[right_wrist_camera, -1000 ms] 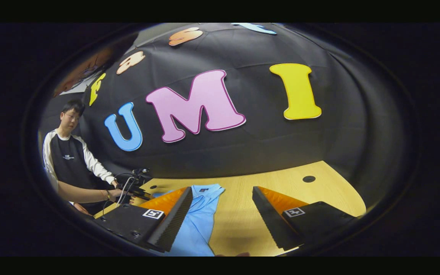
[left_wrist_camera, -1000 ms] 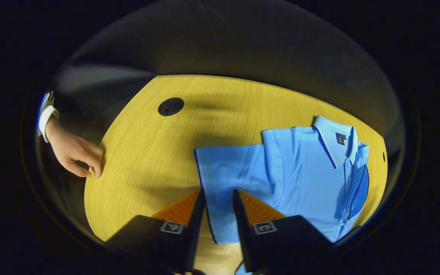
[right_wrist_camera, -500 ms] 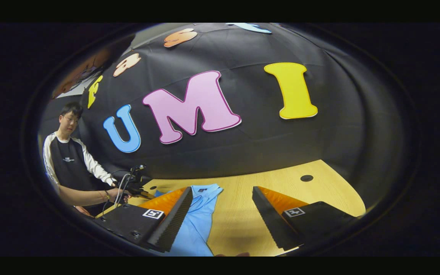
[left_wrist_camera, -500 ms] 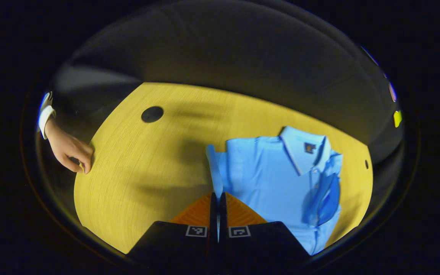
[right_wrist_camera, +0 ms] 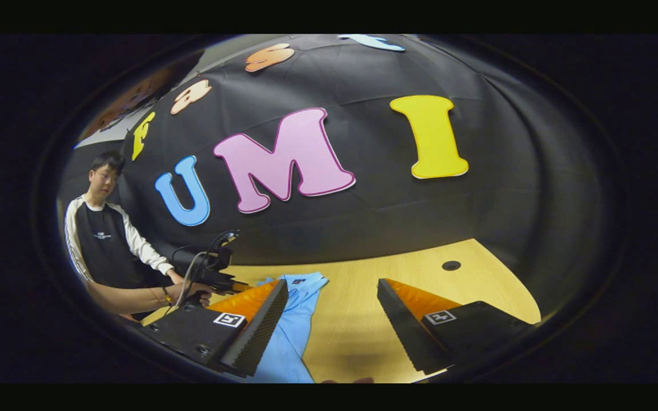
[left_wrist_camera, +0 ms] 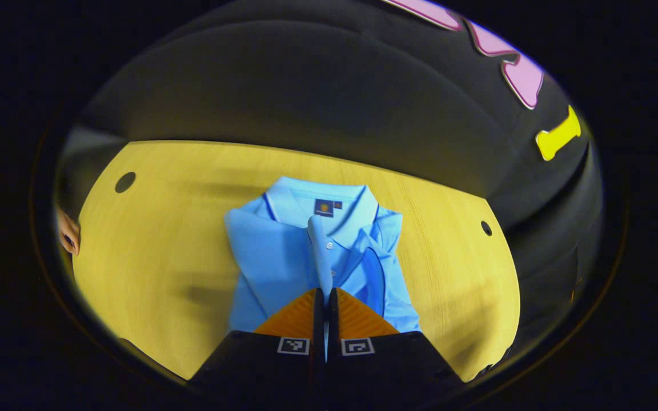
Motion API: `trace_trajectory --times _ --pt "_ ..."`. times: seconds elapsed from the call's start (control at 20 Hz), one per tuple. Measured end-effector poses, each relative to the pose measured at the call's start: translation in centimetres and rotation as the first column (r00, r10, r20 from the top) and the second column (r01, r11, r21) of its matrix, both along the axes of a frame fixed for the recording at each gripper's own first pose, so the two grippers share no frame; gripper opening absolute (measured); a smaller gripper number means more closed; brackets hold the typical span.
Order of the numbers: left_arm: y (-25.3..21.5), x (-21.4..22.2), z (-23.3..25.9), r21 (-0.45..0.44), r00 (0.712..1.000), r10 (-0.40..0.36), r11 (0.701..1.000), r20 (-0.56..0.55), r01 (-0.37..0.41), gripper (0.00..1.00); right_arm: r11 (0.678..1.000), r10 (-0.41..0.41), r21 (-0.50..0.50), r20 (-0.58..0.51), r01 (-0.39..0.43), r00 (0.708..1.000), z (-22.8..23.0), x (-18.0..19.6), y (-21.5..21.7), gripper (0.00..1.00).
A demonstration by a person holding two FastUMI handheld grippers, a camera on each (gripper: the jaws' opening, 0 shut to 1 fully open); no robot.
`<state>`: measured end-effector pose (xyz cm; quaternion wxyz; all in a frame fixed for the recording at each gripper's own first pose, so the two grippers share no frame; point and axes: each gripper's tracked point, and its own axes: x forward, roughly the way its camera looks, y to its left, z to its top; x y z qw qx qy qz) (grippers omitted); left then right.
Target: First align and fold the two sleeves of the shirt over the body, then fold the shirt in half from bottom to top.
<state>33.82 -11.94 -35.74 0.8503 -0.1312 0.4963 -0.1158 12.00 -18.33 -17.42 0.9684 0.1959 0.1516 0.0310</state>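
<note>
Spreading across the middle of the left gripper view: a wooden table (left_wrist_camera: pixel 152 240), pale and bare around the garment. Lying at frame centre on it, collar toward the top: the light blue shirt (left_wrist_camera: pixel 272 257), looking narrowed, with one sleeve (left_wrist_camera: pixel 377 268) seemingly already folded over the right side of the body. Showing again in the right gripper view as a blue strip at lower centre-left, partly hidden behind a finger.

Rising from the bottom centre of the left gripper view: the left gripper (left_wrist_camera: pixel 325 297), fingers pressed together, pinching a thin strip of blue cloth, most likely the second sleeve (left_wrist_camera: pixel 320 257), held up over the middle of the shirt. Judging from this: still working the sleeve step, with the bottom-to-top fold not yet begun.

Idling at the bottom of the right gripper view: the right gripper (right_wrist_camera: pixel 332 319), fingers spread wide, holding nothing, hovering above bare table beside the shirt.

Peeking in at the far left edge of the left gripper view: a hand (left_wrist_camera: pixel 69 234) at the table's rim.

Calling next, probably, for laying the pinched sleeve flat across the body, lining it up with the other, letting go, then bringing both grippers to the hem.
</note>
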Motion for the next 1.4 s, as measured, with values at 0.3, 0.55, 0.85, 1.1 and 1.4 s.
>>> trace_trajectory --times 0.3,0.55,0.85,1.1,1.4 --pt "-1.2 1.1 0.8 0.069 0.992 -0.046 0.997 0.118 0.038 0.09 1.000 -0.013 -0.008 -0.016 0.012 1.000 -0.7 -0.6 -0.5 0.98" --pt "-0.6 1.7 2.9 0.203 0.951 -0.116 0.977 0.288 0.058 0.65 1.000 0.000 -0.021 -0.010 -0.001 1.000 -0.7 -0.3 0.6 0.98" --pt "6.1 -4.6 15.1 0.121 0.811 0.016 0.987 0.584 -0.106 0.97 0.998 0.032 -0.053 -0.123 -0.039 0.992 -3.4 -2.7 2.8 0.98" --pt "11.3 -22.3 14.8 0.137 0.865 0.053 0.981 0.499 -0.139 0.96 0.989 0.090 -0.076 -0.379 -0.128 0.921 -9.5 -12.6 8.2 0.98" --pt "13.4 -34.6 7.2 0.159 0.954 0.062 0.981 0.294 -0.113 0.96 0.958 0.155 -0.125 -0.532 -0.258 0.833 -14.7 -20.6 13.1 0.98"
